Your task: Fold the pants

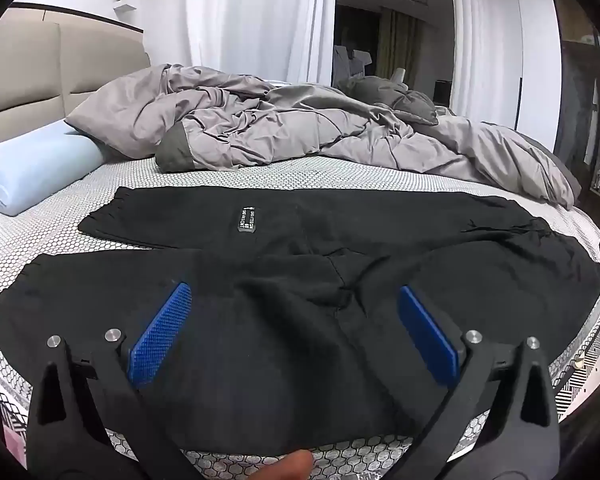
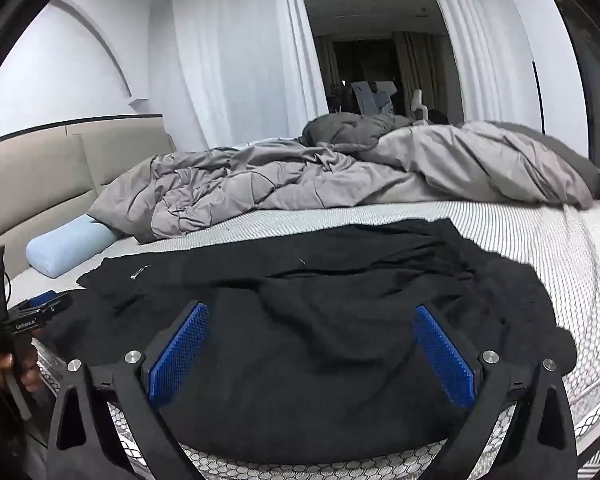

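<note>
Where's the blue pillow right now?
The blue pillow lies at the far left of both views, on the mattress against the headboard, its right end tucked under the grey duvet, beyond the pants.

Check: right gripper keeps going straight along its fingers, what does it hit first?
Likely the black pants spread on the mattress; the open right gripper frames them squarely. Past them lies the grey duvet, but depth is unclear in the fisheye view.
</note>
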Demonstrator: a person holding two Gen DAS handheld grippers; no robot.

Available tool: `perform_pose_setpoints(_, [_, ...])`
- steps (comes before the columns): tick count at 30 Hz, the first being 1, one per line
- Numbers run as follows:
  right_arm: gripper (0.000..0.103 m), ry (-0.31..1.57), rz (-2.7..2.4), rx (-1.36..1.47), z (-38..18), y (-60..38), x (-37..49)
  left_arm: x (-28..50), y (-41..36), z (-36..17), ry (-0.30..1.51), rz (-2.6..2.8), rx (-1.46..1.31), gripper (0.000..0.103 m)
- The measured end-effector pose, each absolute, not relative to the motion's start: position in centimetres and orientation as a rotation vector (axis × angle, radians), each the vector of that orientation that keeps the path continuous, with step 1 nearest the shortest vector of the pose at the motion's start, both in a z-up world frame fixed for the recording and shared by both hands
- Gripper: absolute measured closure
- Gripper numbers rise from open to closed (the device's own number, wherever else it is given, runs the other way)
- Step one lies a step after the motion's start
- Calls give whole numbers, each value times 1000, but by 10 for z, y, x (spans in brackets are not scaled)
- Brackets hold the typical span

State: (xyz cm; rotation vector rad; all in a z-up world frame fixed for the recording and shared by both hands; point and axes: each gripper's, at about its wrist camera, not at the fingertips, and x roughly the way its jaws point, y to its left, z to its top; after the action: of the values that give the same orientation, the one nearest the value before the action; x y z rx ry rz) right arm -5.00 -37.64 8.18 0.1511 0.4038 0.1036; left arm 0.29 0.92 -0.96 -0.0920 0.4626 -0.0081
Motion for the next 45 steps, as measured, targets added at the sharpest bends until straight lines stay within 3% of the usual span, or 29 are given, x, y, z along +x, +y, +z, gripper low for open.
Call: perform_pose_setpoints(45, [0, 425, 106, 111, 79, -354, -48, 9, 4, -13, 474, 34, -111, 1])
